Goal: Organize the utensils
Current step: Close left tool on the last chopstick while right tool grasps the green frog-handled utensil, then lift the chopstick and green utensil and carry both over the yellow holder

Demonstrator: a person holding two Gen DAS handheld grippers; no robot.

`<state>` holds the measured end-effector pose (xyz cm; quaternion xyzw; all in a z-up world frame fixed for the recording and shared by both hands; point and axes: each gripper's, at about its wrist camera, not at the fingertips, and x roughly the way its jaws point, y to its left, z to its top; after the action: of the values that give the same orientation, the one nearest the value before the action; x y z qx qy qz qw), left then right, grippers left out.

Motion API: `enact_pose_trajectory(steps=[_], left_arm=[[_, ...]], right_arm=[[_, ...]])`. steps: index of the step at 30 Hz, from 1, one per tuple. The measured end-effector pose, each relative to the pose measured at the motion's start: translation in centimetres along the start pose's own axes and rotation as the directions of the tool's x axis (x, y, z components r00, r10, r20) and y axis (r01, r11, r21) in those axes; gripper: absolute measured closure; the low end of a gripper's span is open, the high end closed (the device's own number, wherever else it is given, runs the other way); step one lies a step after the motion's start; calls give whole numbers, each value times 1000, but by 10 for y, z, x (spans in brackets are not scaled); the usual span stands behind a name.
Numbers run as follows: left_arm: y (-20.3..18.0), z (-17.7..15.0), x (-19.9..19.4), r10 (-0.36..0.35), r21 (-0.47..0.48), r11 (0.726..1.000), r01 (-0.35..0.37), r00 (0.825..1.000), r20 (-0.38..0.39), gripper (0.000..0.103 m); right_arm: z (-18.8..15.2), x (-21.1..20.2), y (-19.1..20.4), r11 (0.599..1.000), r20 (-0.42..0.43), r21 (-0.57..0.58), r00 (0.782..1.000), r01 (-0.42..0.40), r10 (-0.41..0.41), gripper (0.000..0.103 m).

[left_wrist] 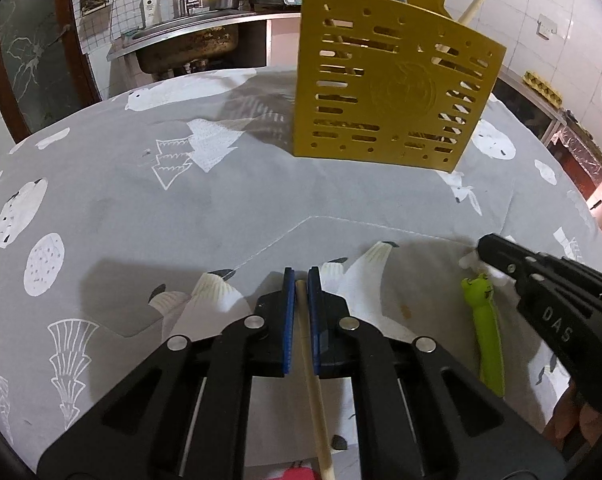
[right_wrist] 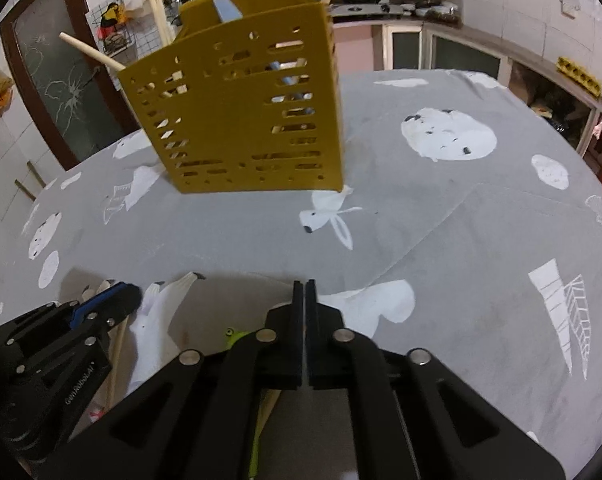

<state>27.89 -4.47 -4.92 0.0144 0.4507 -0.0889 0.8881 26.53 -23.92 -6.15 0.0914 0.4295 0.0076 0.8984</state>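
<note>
- In the left wrist view the left gripper (left_wrist: pixel 301 280) has its blue-padded fingers (left_wrist: pixel 288 320) drawn in on a wooden stick (left_wrist: pixel 313 380), which runs back between them toward the camera, low over the tablecloth (left_wrist: pixel 141 208).
- The same view shows a green frog-headed utensil (left_wrist: pixel 485 332) lying flat on the cloth to the right of the stick; a small white piece sits at its far end, though what that piece is cannot be told.
- The right gripper (left_wrist: pixel 485 250) enters that view from the right, its tip just over the frog head; from here its finger gap cannot be read.
- The right wrist view settles it: the right gripper (right_wrist: pixel 304 284) has its fingers (right_wrist: pixel 297 320) pressed together with nothing visible between them.
- In that view only a sliver of the green utensil (right_wrist: pixel 233 335) peeks out beneath the linkage.
- The left gripper (right_wrist: pixel 113 300) shows at lower left there, with the stick (right_wrist: pixel 117 356) trailing below it.
- The yellow slotted holder (left_wrist: pixel 389 92) stands upright at the far side of the table, well apart from both grippers, with wooden handles (left_wrist: pixel 475 2) leaning out.
- The right wrist view of the holder (right_wrist: pixel 241 120) adds a pale blue utensil (right_wrist: pixel 227 9) poking above the rim.
</note>
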Motion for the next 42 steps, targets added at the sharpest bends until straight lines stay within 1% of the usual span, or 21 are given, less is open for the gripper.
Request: enact_pose_trajectory(steps=[1, 4, 7, 12, 16, 17, 18, 19, 22, 24, 25, 26, 28, 30, 31, 32, 34, 38, 42], left_arm=[[1, -1, 0, 5, 3, 1000, -5, 1000, 0, 98], [6, -3, 0, 24, 21, 999, -24, 1000, 4, 98], [15, -3, -1, 33, 16, 999, -33, 999, 5, 98], [33, -3, -2, 53, 5, 999, -53, 999, 2, 98], [39, -5, -1, 56, 6, 998, -56, 998, -1, 97], [39, -5, -1, 57, 9, 998, -57, 998, -1, 97], [38, -6, -1, 64, 19, 998, -64, 998, 2, 97], [37, -7, -1, 70, 27, 997, -71, 997, 7, 97], [35, -10, -2, 78, 35, 996, -79, 997, 18, 97], [36, -10, -2, 72, 29, 997, -72, 997, 21, 97], [36, -10, -2, 68, 27, 997, -68, 997, 21, 97], [37, -11, -2, 62, 23, 998, -63, 998, 21, 97], [37, -11, -2, 60, 20, 998, -60, 998, 21, 97], [36, -11, -2, 69, 22, 997, -70, 997, 20, 97], [34, -11, -1, 77, 24, 997, -77, 997, 20, 97], [34, -11, -1, 79, 27, 996, -80, 997, 21, 97], [34, -11, -1, 79, 27, 996, -79, 997, 22, 97], [37, -10, -1, 65, 9, 998, -65, 998, 22, 97], [36, -7, -2, 67, 3, 998, -67, 997, 32, 98]], right_arm=[[-1, 1, -2, 1000, -7, 13, 1000, -14, 14, 99], [-3, 1, -6, 999, -15, 40, 1000, -13, 13, 99], [-5, 0, -9, 997, -17, 75, 999, -26, 28, 99], [-9, -4, -3, 998, -21, 64, 1000, -7, 8, 98], [-10, -6, 1, 998, -27, 66, 1000, 0, 1, 97], [-11, -6, 1, 998, -29, 67, 1000, 6, -4, 81], [-12, -7, 2, 997, -27, 69, 1000, 18, -16, 59], [-14, -8, 3, 997, -20, 69, 999, 28, -26, 54], [-18, -7, 4, 996, -28, 70, 999, 48, -46, 55], [-20, -6, 3, 996, -31, 67, 998, 62, -60, 60], [-21, -6, 4, 995, -31, 55, 996, 85, -83, 62], [-21, -6, 6, 994, -32, 47, 994, 103, -102, 67], [-21, -6, 10, 992, -37, 40, 993, 116, -115, 71], [-21, -5, 16, 992, -48, 35, 991, 123, -121, 81], [-20, -4, 22, 992, -55, 24, 991, 124, -122, 83], [-20, -3, 27, 991, -58, 7, 989, 133, -132, 90], [-20, 0, 33, 988, -50, -18, 987, 154, -155, 94], [-14, 3, 27, 993, -41, 10, 992, 120, -119, 96], [-7, 1, 22, 996, -21, 23, 996, 84, -84, 97]])
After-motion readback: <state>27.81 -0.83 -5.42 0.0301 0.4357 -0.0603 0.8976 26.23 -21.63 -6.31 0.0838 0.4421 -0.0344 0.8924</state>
